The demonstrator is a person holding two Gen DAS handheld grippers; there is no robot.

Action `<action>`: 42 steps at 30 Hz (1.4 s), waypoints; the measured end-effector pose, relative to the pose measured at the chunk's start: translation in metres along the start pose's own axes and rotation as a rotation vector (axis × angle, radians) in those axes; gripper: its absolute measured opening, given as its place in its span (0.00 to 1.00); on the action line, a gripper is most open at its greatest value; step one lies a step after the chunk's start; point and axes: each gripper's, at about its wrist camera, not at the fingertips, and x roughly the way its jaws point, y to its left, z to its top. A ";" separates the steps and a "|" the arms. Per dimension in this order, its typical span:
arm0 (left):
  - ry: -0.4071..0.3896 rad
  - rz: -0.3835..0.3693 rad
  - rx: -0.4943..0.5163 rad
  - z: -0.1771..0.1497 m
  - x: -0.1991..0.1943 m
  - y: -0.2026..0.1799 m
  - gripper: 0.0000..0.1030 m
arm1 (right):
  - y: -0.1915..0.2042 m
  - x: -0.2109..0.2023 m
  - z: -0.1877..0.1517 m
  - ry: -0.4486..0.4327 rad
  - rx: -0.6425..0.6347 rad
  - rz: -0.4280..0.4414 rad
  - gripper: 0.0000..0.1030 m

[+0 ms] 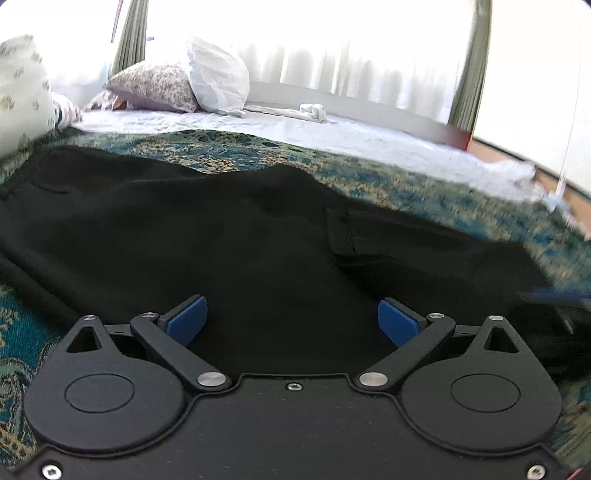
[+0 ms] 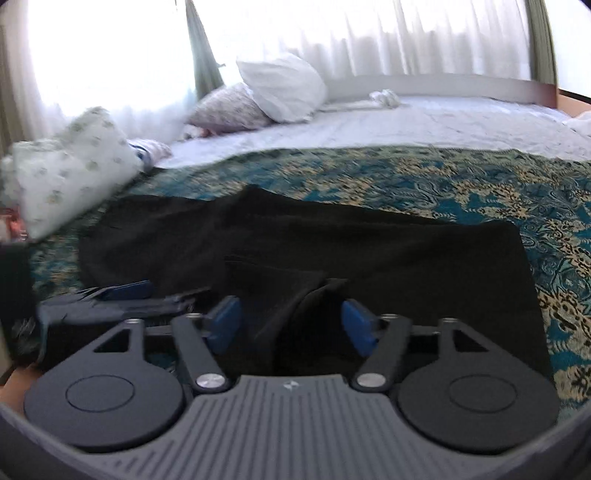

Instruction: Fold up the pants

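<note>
Black pants (image 1: 258, 229) lie spread across a teal and beige patterned bedspread (image 1: 424, 192). My left gripper (image 1: 291, 319) hovers low over the near part of the cloth, its blue pads (image 1: 186, 319) wide apart with nothing gripped. In the right wrist view the pants (image 2: 406, 258) look folded over, with a square edge on the right. My right gripper (image 2: 291, 321) is open; a raised ridge of black cloth stands between its pads (image 2: 358, 325), and neither pad presses on it. The left gripper (image 2: 125, 291) shows blurred at the left of that view.
White and floral pillows (image 2: 284, 88) lie at the head of the bed, and a pale patterned pillow (image 2: 70, 166) lies to the left. A rolled white cloth (image 2: 384, 98) rests on the white sheet (image 2: 424, 122). Curtains (image 2: 406, 33) hang behind. Wooden floor (image 1: 491, 151) shows past the bed's edge.
</note>
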 end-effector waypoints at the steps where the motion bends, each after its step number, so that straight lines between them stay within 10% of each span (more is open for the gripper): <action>1: -0.001 -0.022 -0.032 0.002 -0.003 0.004 0.97 | -0.001 -0.009 -0.004 -0.018 -0.008 0.016 0.82; 6: 0.016 -0.185 -0.227 0.007 -0.024 0.024 0.94 | -0.011 -0.044 -0.022 -0.138 0.000 -0.061 0.87; 15: -0.019 -0.086 0.087 0.005 -0.028 -0.083 0.97 | -0.049 -0.056 -0.044 -0.256 -0.004 -0.512 0.87; 25: 0.117 0.205 0.075 -0.004 0.017 -0.123 0.96 | -0.057 -0.049 -0.072 -0.290 0.033 -0.494 0.87; 33: 0.050 0.285 0.049 -0.016 -0.021 -0.075 0.94 | -0.056 -0.055 -0.074 -0.307 0.069 -0.464 0.89; 42: 0.033 0.222 -0.216 -0.012 -0.049 -0.012 0.84 | -0.040 -0.050 -0.074 -0.310 0.013 -0.447 0.89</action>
